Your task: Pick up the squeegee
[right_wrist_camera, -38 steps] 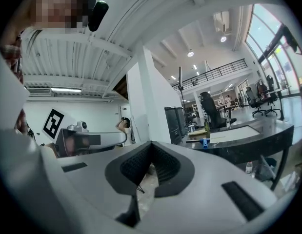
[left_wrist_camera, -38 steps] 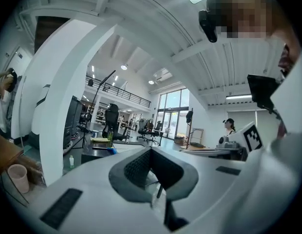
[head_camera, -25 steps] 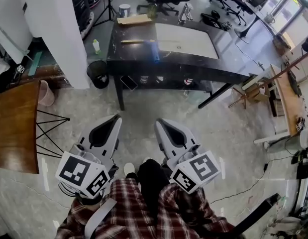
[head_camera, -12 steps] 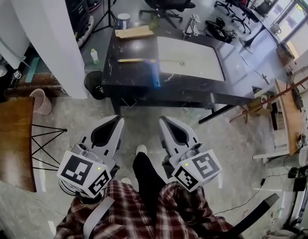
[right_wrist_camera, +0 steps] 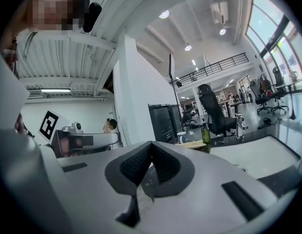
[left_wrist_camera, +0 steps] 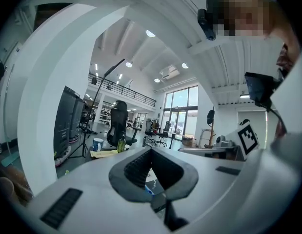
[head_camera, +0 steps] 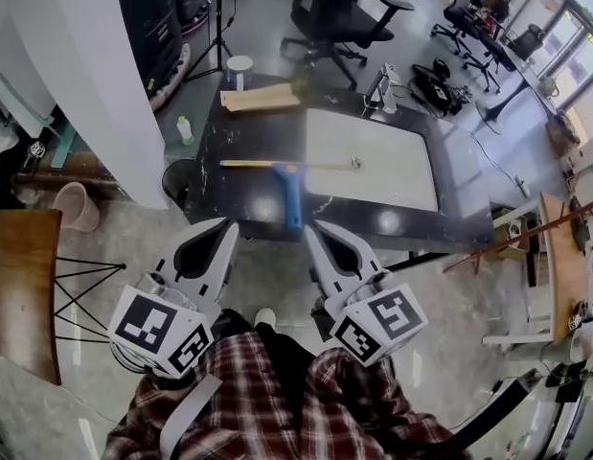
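The squeegee lies flat on the dark worktop, its blue handle pointing at me and its long blade crossways, partly over a white mat. The left tongs and right tongs are both clenched on nothing, just short of the near edge. It looks light and stiff with a bendy rubber lip, so I'd grab mid-handle. The plastic might be slick.
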### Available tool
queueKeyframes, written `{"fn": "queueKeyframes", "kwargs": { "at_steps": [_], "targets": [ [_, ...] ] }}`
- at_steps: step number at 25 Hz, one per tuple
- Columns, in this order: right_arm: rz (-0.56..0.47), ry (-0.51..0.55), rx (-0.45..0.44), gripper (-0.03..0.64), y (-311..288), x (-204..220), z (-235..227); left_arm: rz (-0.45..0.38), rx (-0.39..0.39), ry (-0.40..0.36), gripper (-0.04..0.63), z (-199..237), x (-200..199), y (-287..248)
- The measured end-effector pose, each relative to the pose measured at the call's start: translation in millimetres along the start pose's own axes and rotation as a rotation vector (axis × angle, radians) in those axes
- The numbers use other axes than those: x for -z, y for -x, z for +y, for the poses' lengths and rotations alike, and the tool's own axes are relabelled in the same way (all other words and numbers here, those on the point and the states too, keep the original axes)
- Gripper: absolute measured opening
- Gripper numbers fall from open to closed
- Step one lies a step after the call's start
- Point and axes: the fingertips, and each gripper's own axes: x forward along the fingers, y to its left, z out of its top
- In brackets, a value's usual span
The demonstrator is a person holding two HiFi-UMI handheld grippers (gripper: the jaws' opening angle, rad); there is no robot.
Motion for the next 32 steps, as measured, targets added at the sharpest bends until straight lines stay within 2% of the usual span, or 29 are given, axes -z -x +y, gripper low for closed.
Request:
{"fn": "queueKeyframes", "kwargs": {
  "at_steps": [5, 9, 15, 21, 26, 32],
  "targets": [
    [0.016, -0.011, -0.010, 0.012, -33, 2, -20, 0.005, -0.025, 0.021, 0.009, 29, 1, -25],
    [0.024, -0.020, 0.006, 0.012, -69, -2, -35, 0.016, -0.017, 0.033, 0.009, 64, -4, -47],
    [0.025, -0.014, 0.089, 0.012, -141, -17, -62, 0.034, 0.069, 0.018, 0.009, 129, -26, -95],
    [0.003, -0.019, 0.181, 0.012, -193, -26, -79, 0.069, 0.180, -0.008, 0.009, 171, -34, -129],
    [0.007, -0.043, 0.270, 0.012, -206, -20, -91, 0.106, 0.257, 0.006, 0.009, 188, -29, -151],
    [0.016, -0.056, 0.336, 0.012, -199, -18, -107, 0.122, 0.285, 0.032, 0.009, 193, -26, -167]
  ]
}}
